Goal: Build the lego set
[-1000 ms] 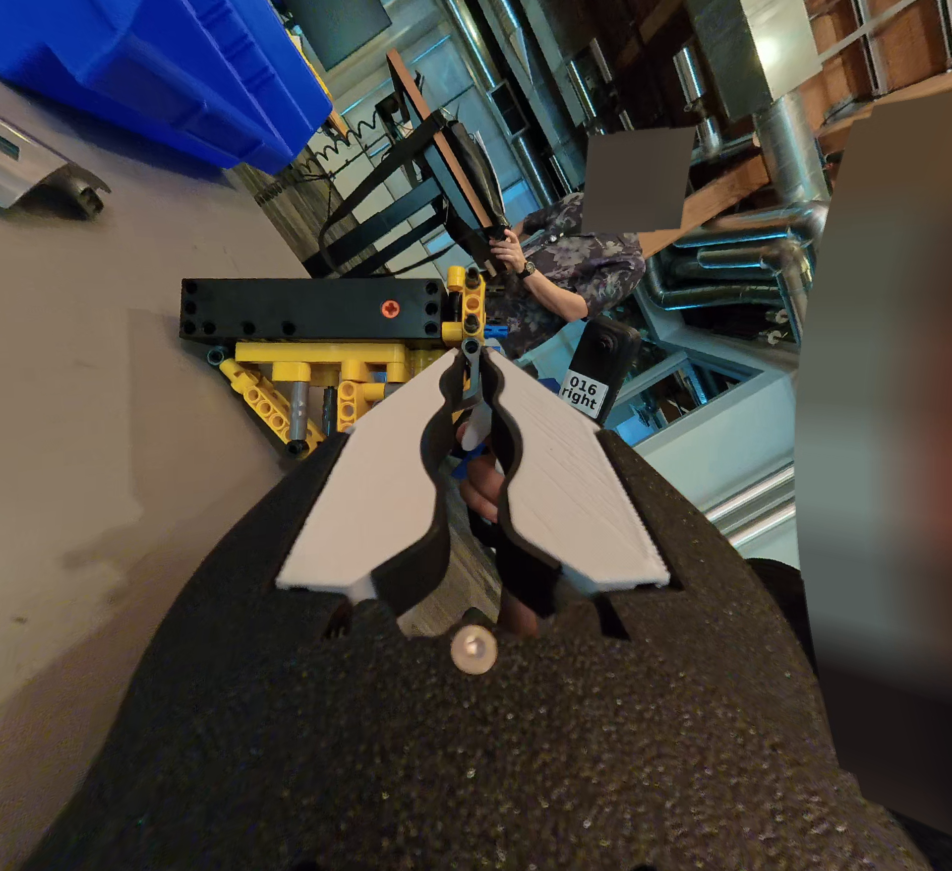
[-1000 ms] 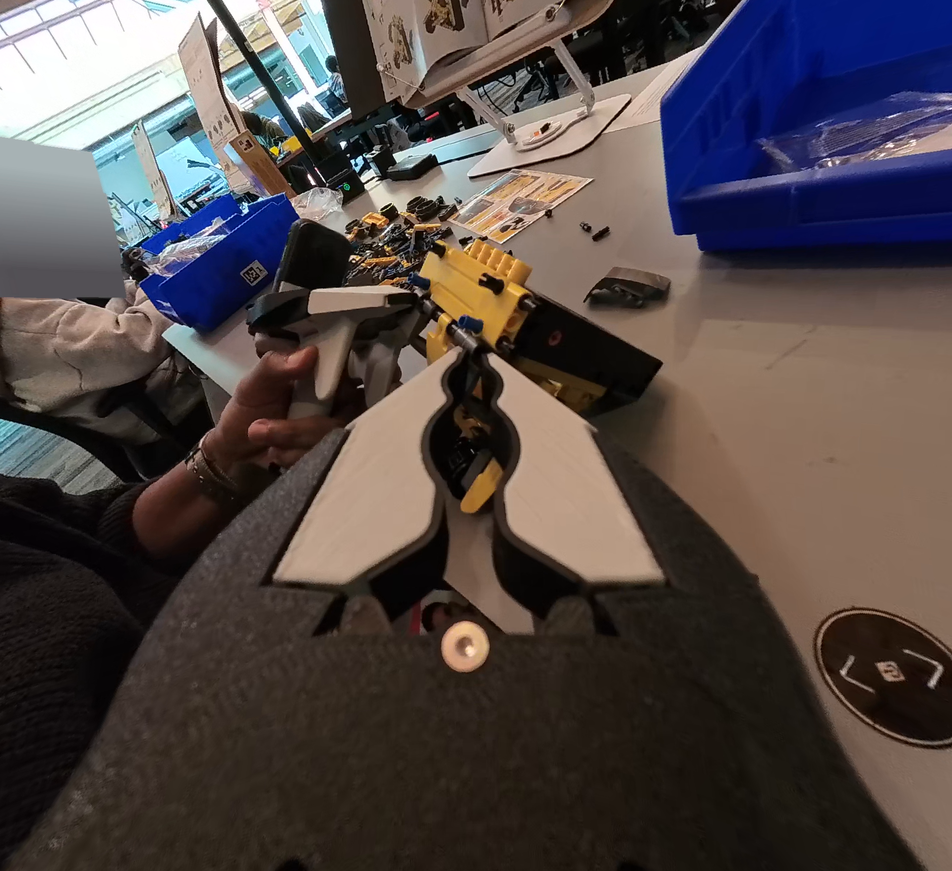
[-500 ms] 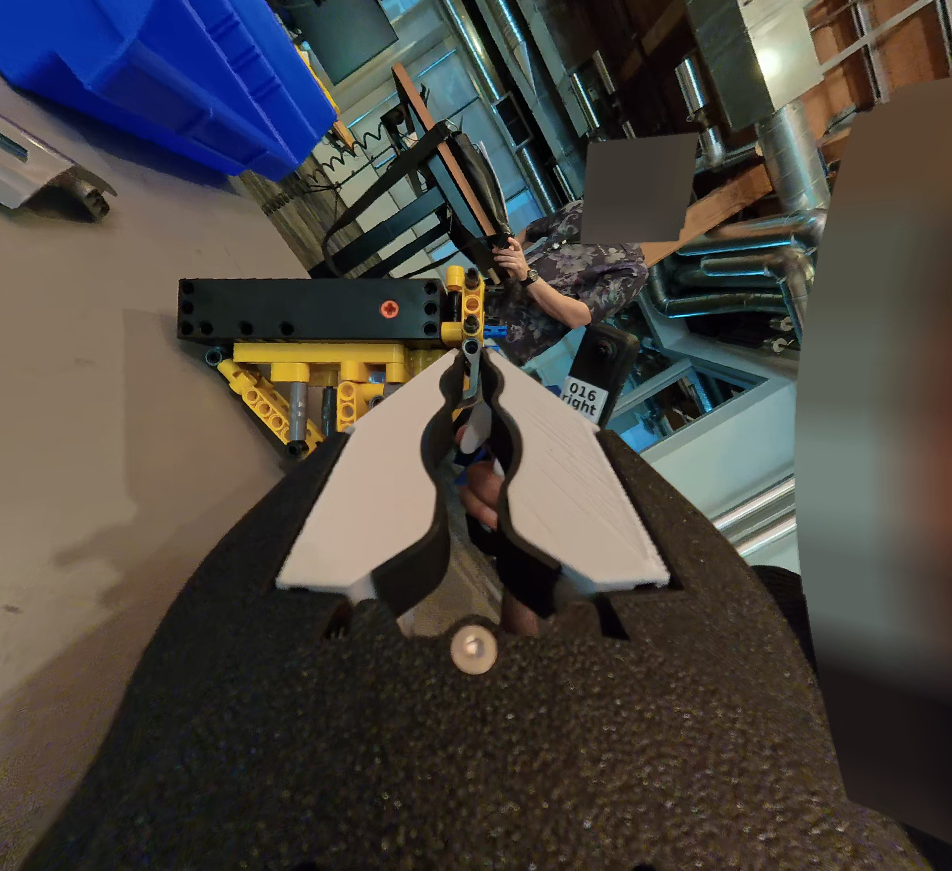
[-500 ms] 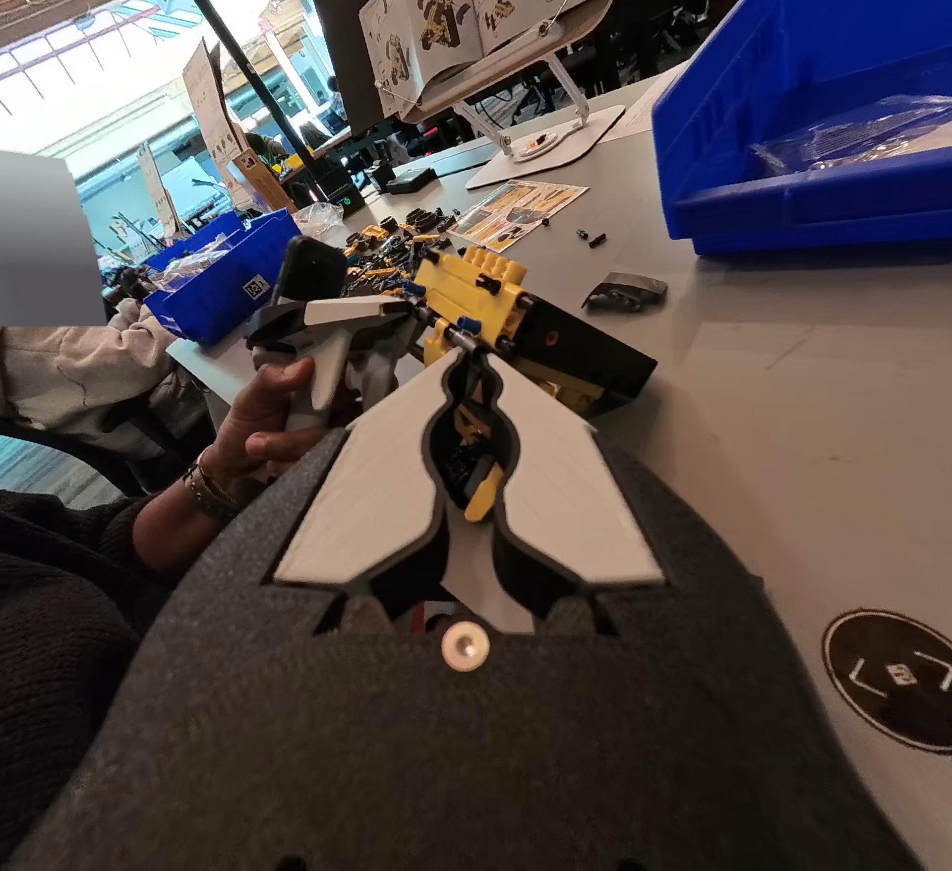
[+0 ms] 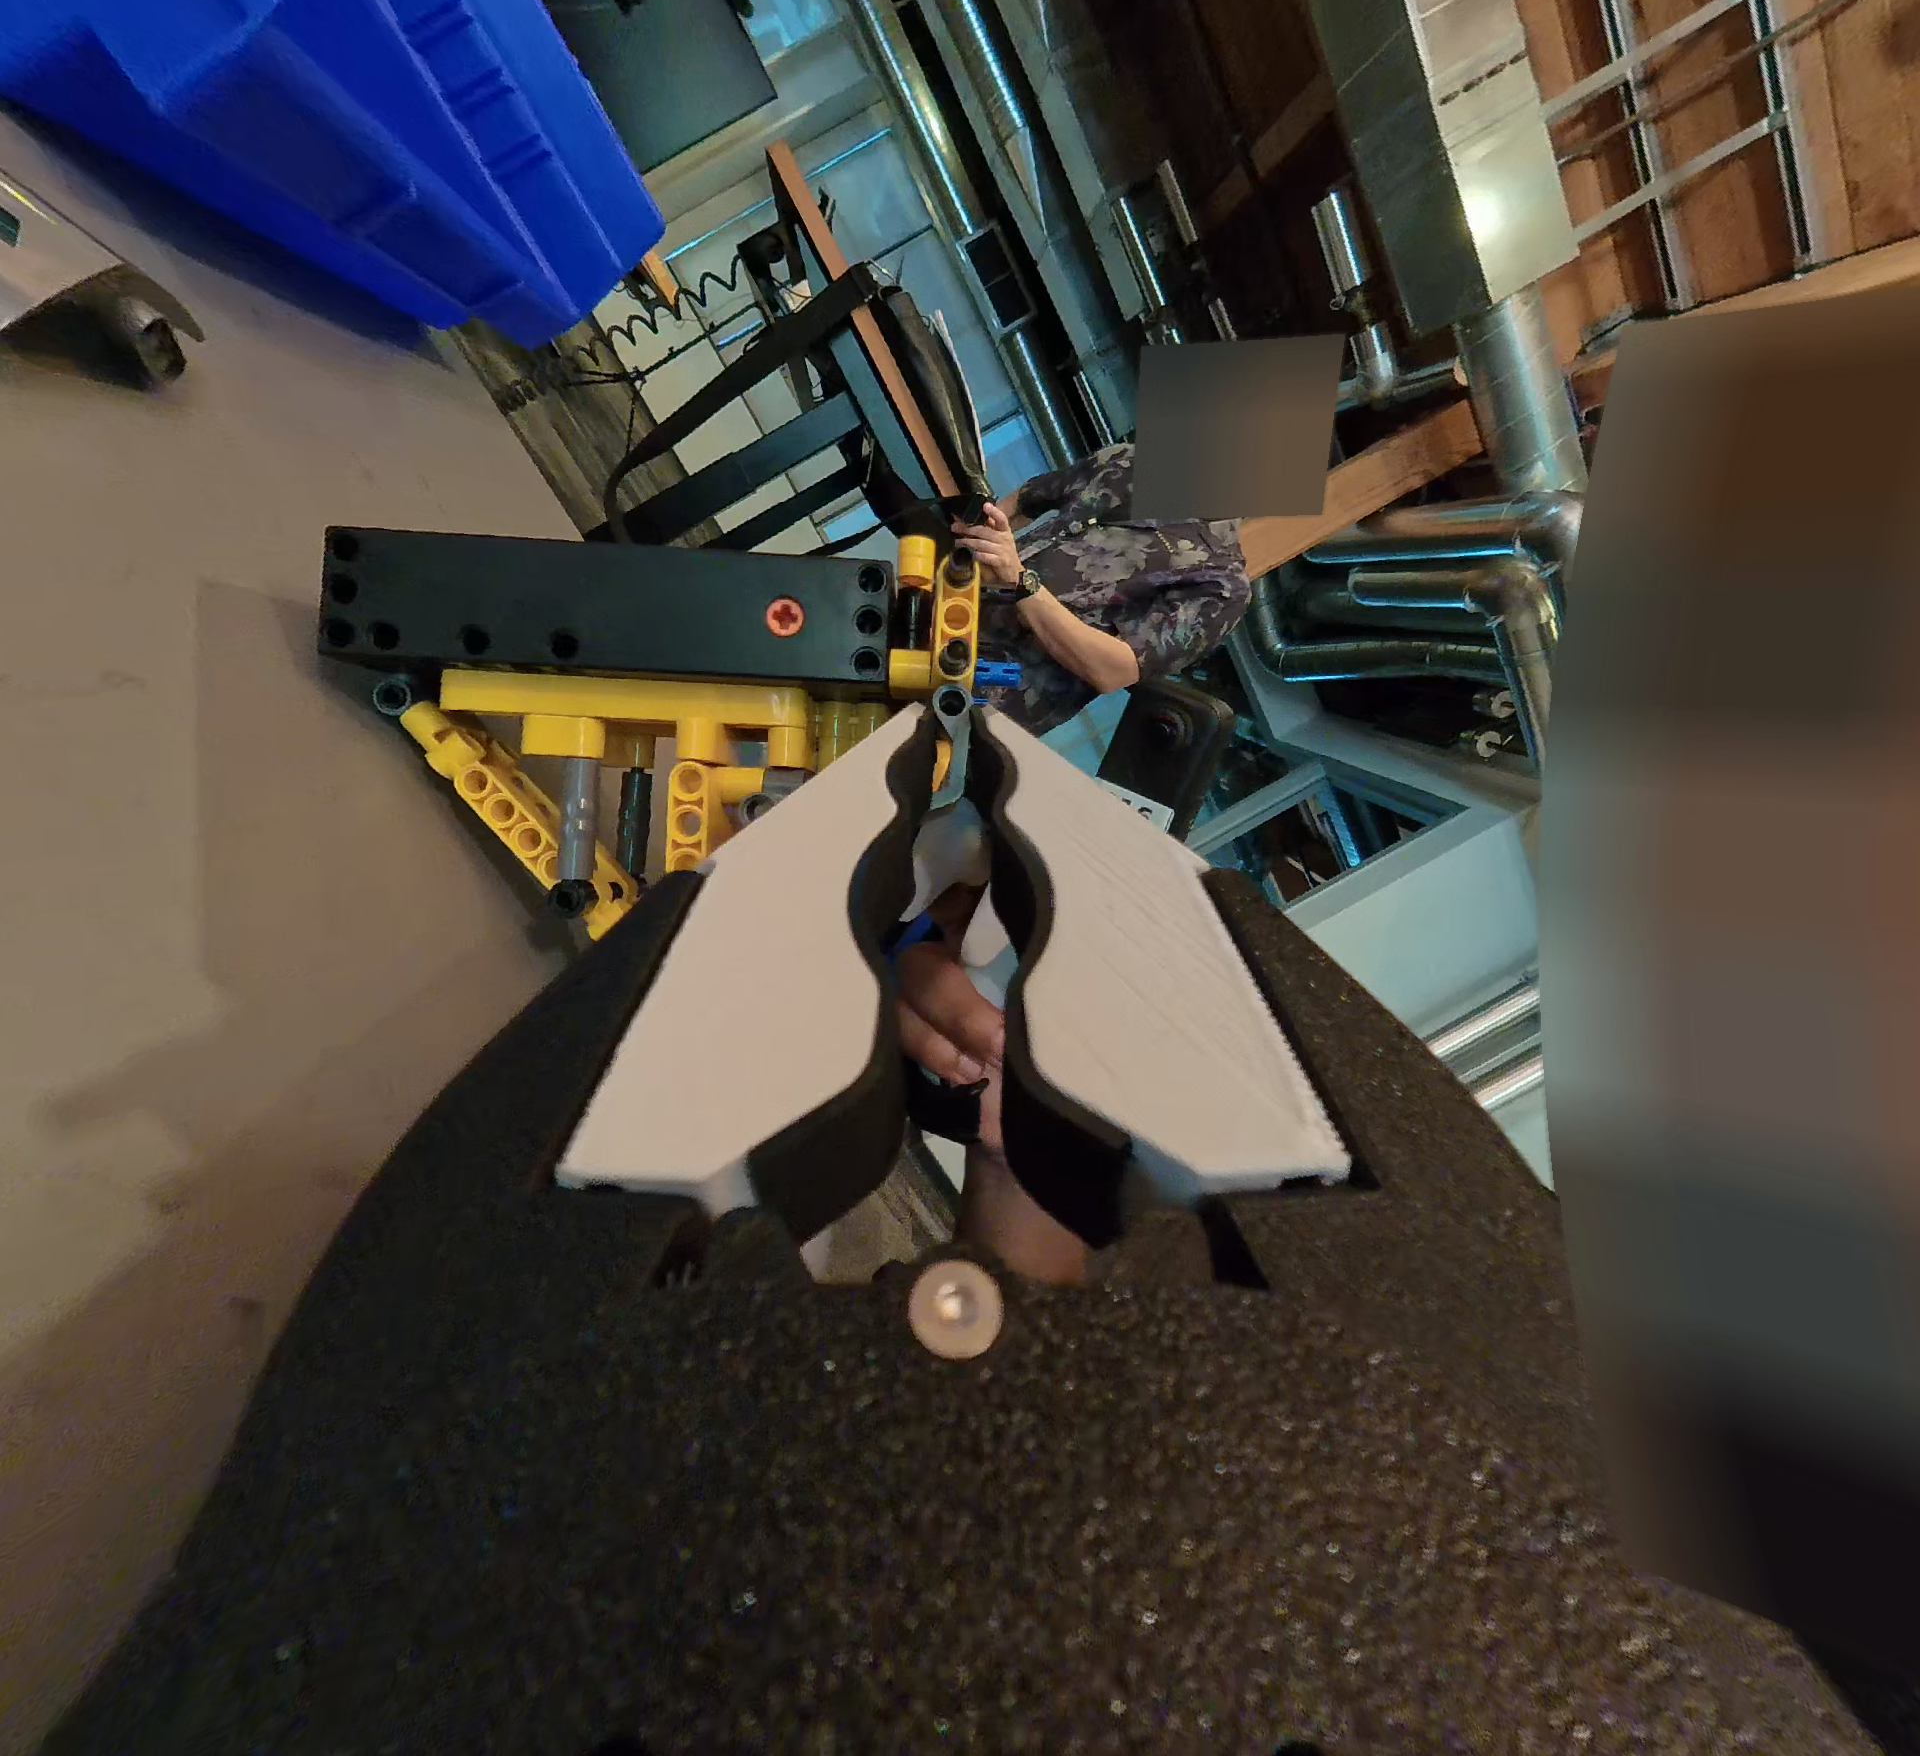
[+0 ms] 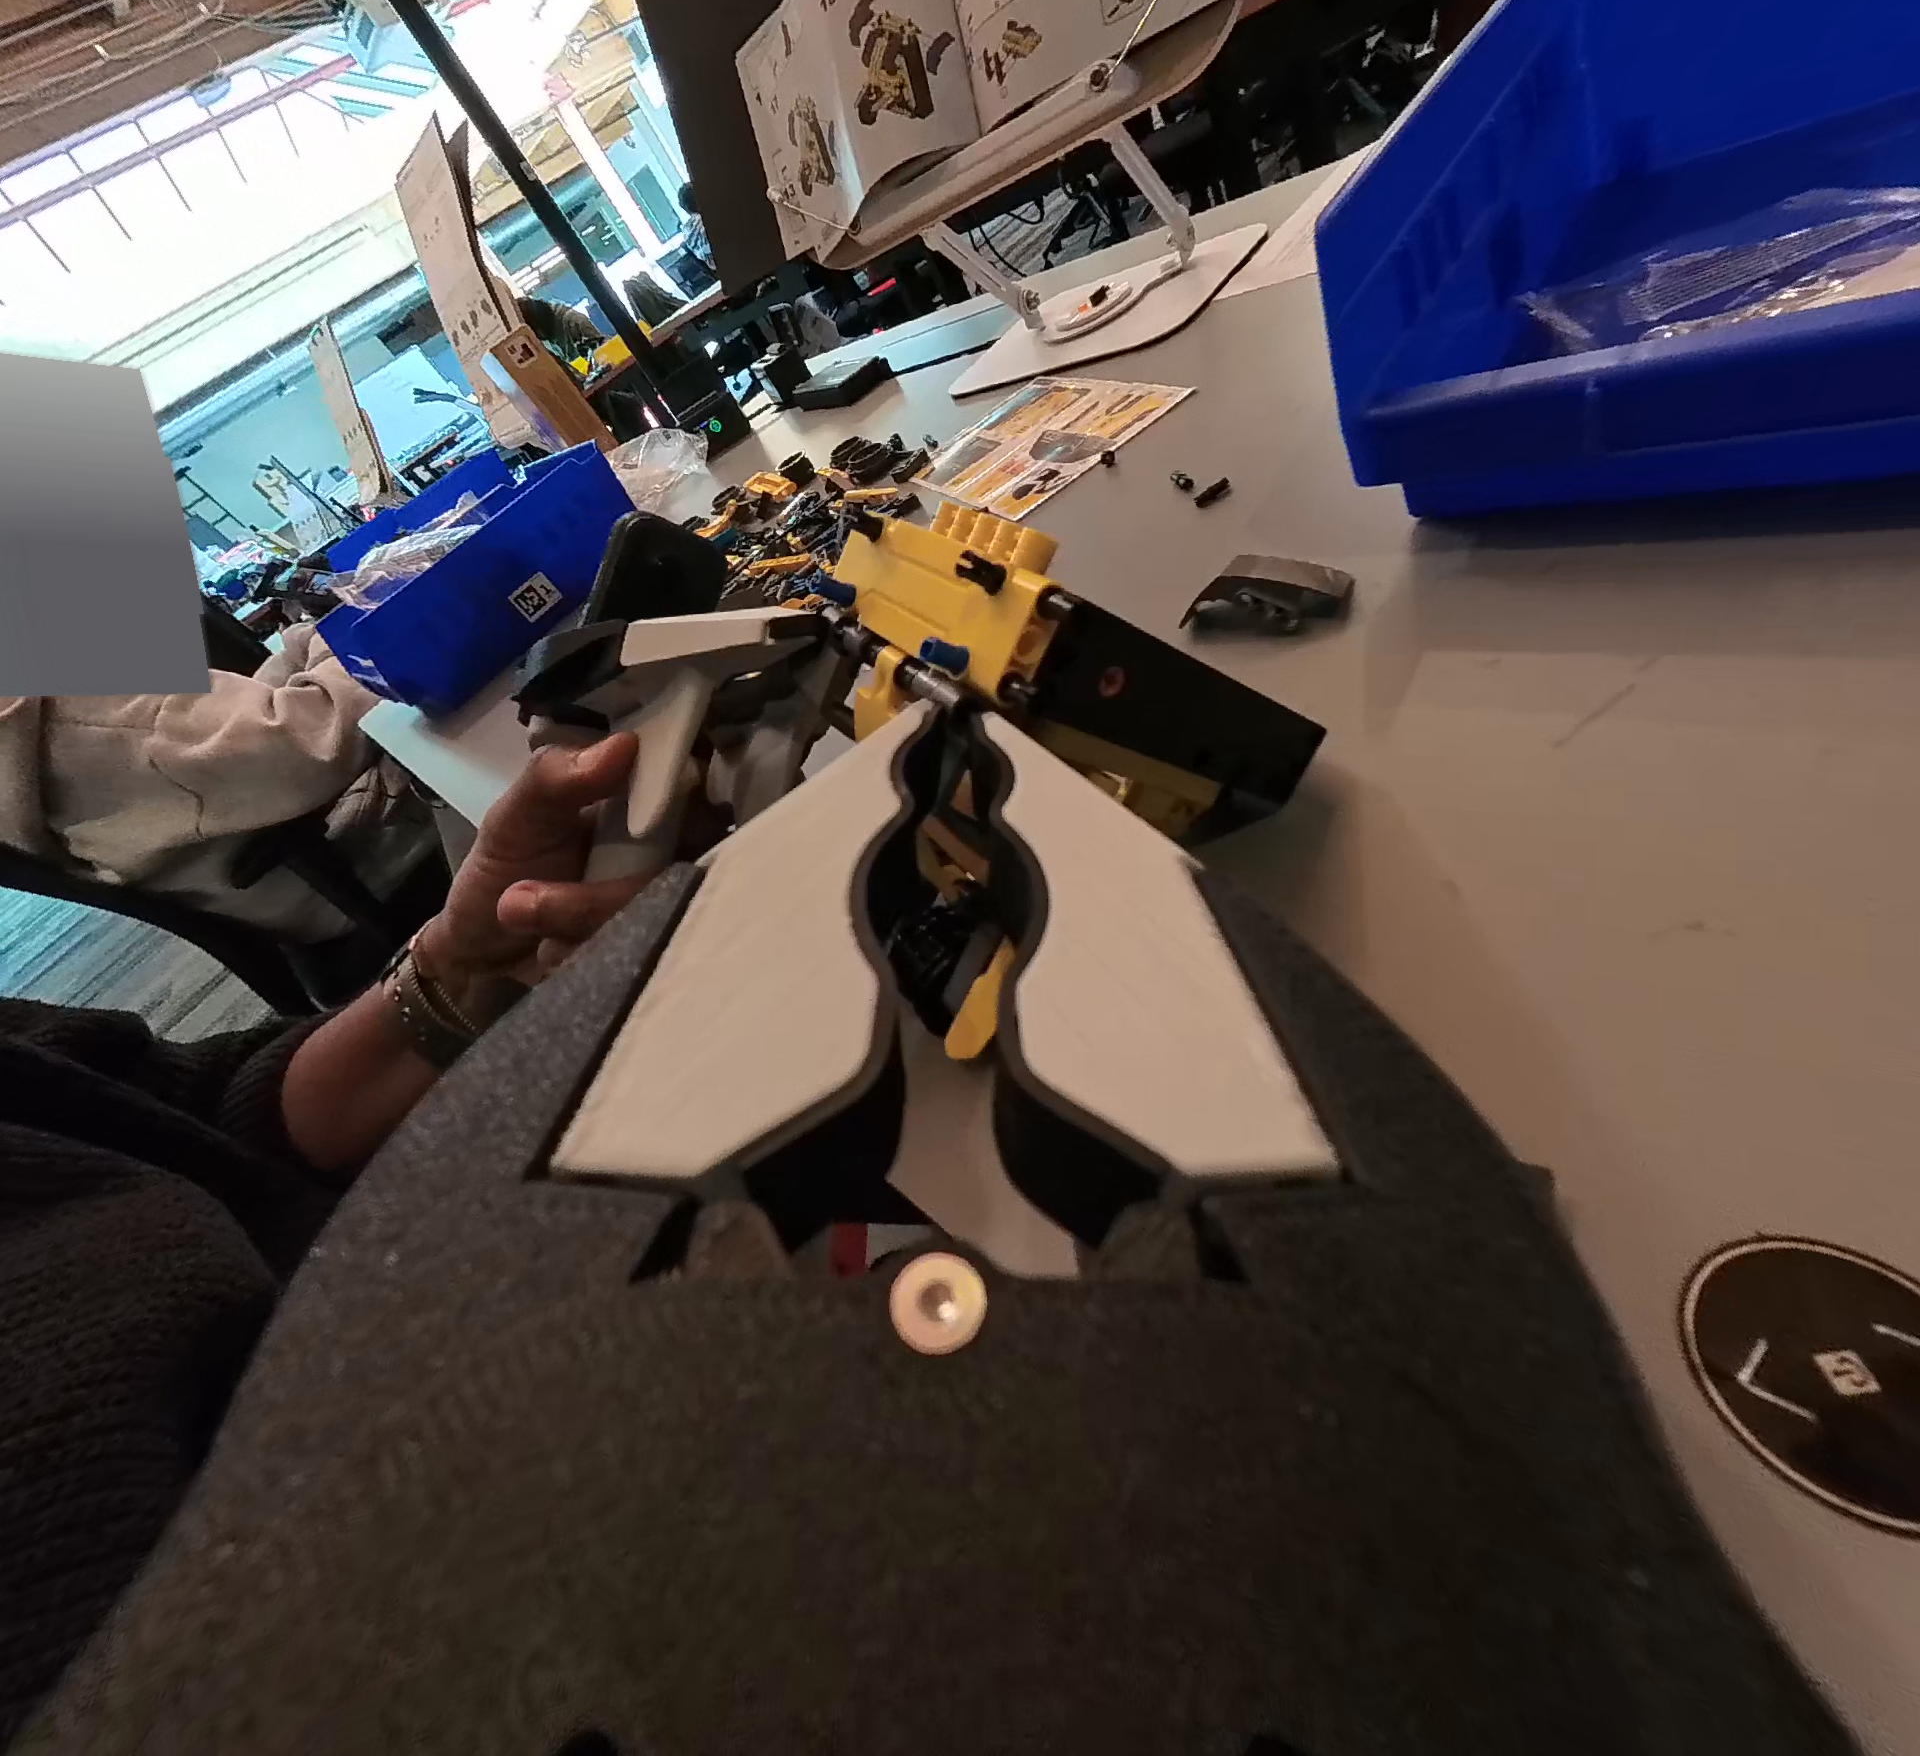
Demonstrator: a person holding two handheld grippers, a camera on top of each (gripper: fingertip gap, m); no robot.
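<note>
A black and yellow brick model lies on the grey table. My right gripper is shut on the model's near end, just below a grey axle; a yellow piece and black pieces show between its fingers. In the left wrist view the model lies on its side on the table. My left gripper is shut on a thin grey link at the model's yellow corner. The left gripper also shows in the right wrist view, held by a hand, touching the model from the left.
A large blue bin stands at the right, a smaller blue bin at the left. An open booklet on a stand, a leaflet, loose parts, small black pins and a dark curved part lie beyond. The left gripper's tips are roughly 5 cm from the right gripper's.
Both grippers stay shut on the model. The views have shifted only slightly; the model has hardly moved.
</note>
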